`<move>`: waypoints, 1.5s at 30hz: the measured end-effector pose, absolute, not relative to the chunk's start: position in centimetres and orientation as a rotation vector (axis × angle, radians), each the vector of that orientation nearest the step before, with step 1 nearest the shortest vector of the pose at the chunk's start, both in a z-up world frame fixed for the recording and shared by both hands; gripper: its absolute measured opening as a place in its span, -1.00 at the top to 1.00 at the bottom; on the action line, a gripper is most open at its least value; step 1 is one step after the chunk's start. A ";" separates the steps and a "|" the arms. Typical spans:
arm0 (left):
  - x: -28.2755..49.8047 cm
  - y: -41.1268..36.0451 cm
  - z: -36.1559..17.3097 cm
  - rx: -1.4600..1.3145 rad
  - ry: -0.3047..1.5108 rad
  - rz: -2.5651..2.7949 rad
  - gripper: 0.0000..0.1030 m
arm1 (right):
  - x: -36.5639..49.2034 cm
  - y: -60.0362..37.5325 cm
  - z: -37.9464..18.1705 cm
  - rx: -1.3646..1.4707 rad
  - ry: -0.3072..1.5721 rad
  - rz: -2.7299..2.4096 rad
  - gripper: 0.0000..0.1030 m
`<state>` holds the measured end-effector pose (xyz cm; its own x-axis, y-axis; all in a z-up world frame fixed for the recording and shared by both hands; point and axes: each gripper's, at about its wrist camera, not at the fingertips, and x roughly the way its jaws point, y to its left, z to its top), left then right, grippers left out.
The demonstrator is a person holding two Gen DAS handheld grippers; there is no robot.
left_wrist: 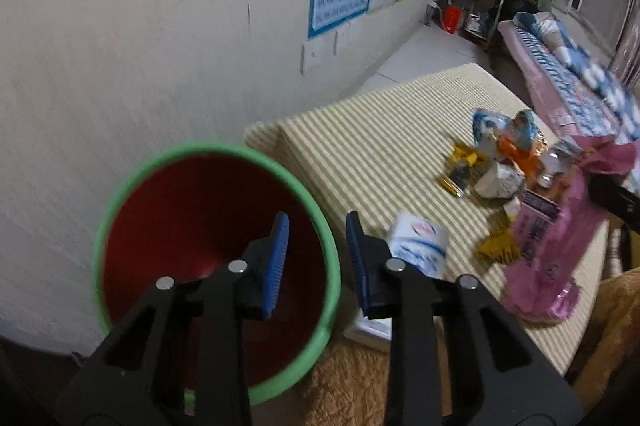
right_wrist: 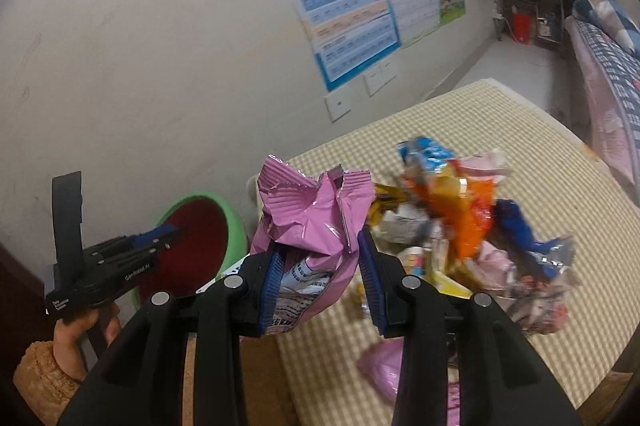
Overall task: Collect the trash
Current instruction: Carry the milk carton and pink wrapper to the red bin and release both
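Between the blue pads of the right gripper, low in the centre of the right wrist view, hangs a pink snack bag. Its long axis runs up and down the frame, with the torn, crinkled mouth pointing up and the printed end tucked down between the fingers, which pinch it at its lower half. Right of it a heap of wrappers lies on the striped mat. At lower left stands a green bin with a red inside, and the left gripper reaches over its rim. From the left wrist view that gripper's jaws stand apart with nothing between them, over the bin's edge. A white packet lies just right of them.
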<state>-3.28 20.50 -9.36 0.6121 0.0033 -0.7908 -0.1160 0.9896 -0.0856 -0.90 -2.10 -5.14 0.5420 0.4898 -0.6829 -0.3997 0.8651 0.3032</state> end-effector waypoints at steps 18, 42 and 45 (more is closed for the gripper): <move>0.8 14.2 -16.3 -0.039 1.152 -0.162 -0.45 | -1.1 -3.8 -7.3 0.129 0.890 0.456 0.30; -6.2 30.2 -12.8 -0.218 0.967 0.330 0.02 | 1.4 14.6 -8.5 0.067 0.957 0.785 0.27; -6.2 31.2 -14.3 -0.234 1.000 0.344 0.02 | 2.1 17.4 -10.2 0.020 0.997 0.790 0.26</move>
